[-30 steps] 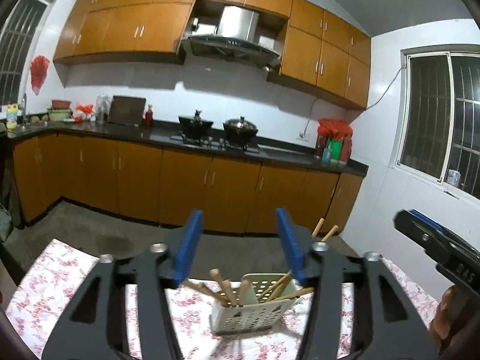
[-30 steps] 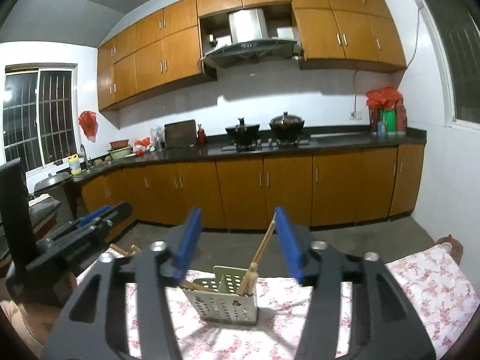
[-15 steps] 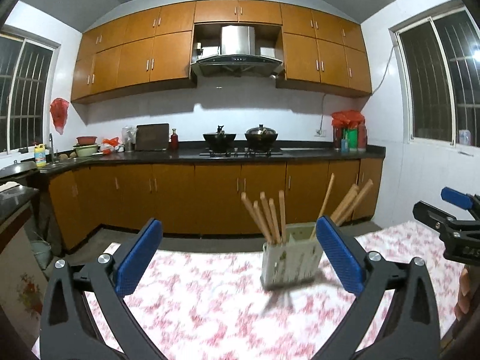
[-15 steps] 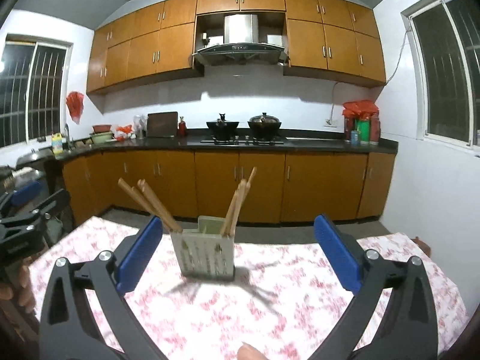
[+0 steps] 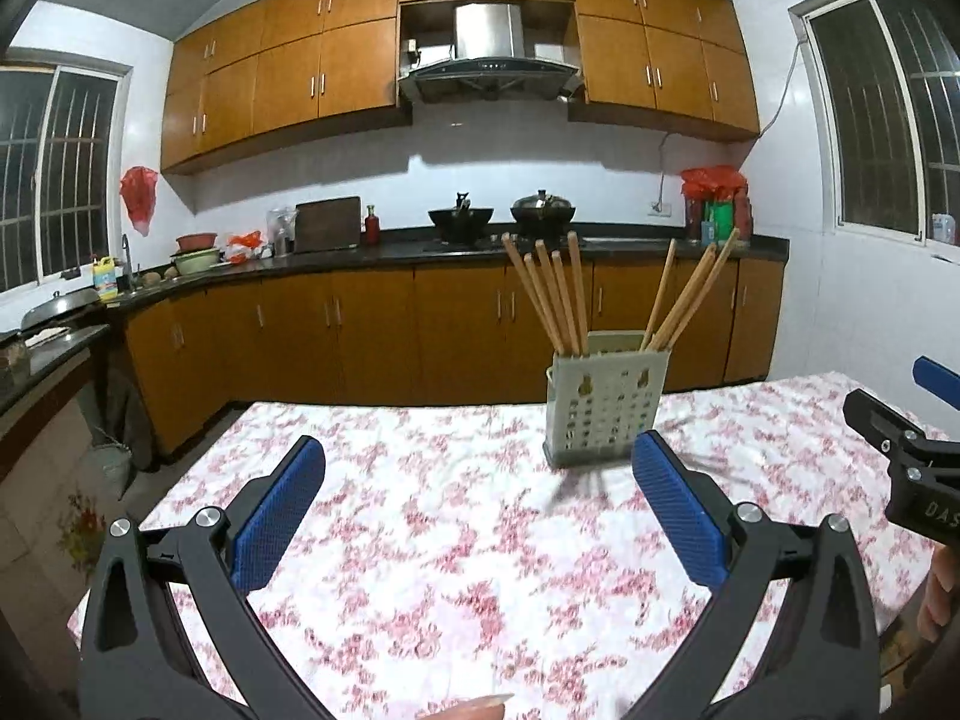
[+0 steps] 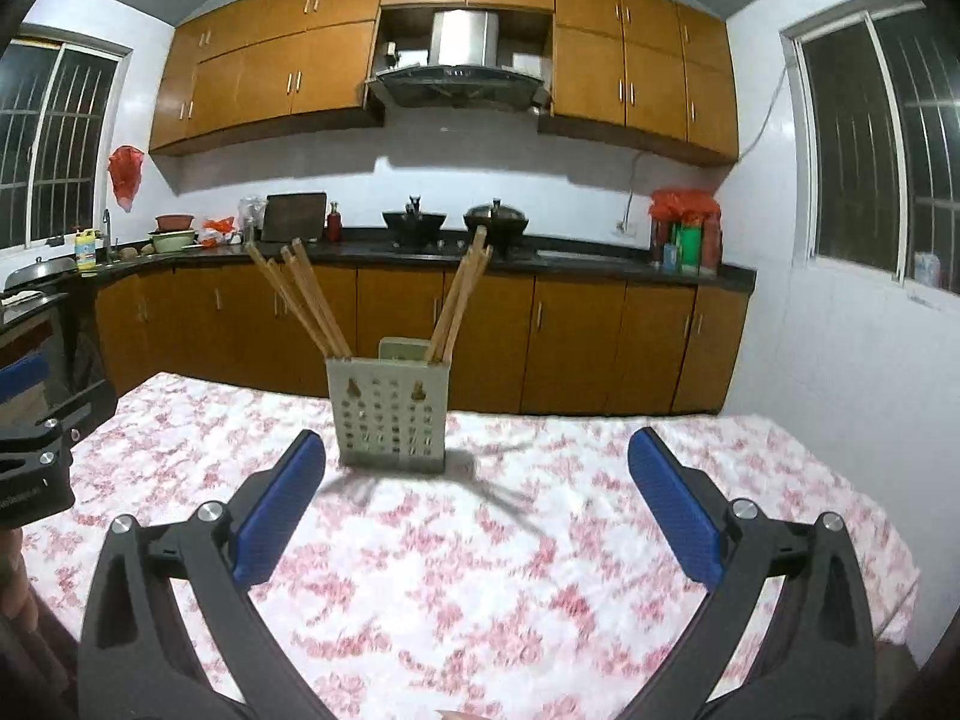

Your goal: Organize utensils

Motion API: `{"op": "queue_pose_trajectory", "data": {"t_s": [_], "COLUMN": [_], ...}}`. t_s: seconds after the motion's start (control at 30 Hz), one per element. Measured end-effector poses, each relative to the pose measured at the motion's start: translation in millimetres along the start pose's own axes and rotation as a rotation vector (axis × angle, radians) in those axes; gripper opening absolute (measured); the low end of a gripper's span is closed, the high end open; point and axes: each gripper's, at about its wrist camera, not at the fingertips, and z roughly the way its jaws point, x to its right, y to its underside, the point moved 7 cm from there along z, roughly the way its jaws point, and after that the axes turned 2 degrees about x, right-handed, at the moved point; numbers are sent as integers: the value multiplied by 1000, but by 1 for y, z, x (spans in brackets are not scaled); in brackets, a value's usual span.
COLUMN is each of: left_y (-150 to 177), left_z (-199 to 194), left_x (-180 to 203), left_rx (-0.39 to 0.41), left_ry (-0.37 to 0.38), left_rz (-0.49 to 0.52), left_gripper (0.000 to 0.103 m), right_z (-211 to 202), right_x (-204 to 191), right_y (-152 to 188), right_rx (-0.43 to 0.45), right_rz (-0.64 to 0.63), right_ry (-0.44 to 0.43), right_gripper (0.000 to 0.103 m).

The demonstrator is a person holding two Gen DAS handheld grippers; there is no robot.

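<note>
Both hand-held grippers have drawn back from the holder [image 5: 605, 402] and opened wide: a second ago each hung close over it with its blue pads much nearer together, and now the left hand-held gripper [image 5: 480, 510] and the right hand-held gripper [image 6: 477, 507] sit low over the surface [image 5: 420, 528], jaws spread and nothing between them. The chopsticks [image 5: 549, 300] all stand in the holder, one bunch leaning left and a second bunch [image 5: 687, 297] leaning right, seemingly in separate compartments. No loose utensil shows on the flowered cloth in either view, so the sorting looks finished or very nearly so, and the pull-back reads as a release after the last placement. From the left view the holder stands ahead and toward the right pad, well apart from the tips; from the right view it stands ahead and toward the left pad [image 6: 279, 507], again clear of it. So the holder lies between the two tools, upright on the surface, touched by neither.
</note>
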Motion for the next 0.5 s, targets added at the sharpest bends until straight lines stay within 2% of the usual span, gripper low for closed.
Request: {"op": "queue_pose_trajectory", "data": {"t_s": [0.5], "left_y": [42], "left_z": [-4], "left_x": [8], "left_rx": [-82], "left_ry": [0], "left_rz": [30], "left_gripper": [101], "right_z": [1], "right_x": [3], "right_y": [43], "right_rx": [-81], "right_rz": [41], "right_ry": [10], "right_gripper": [99]}}
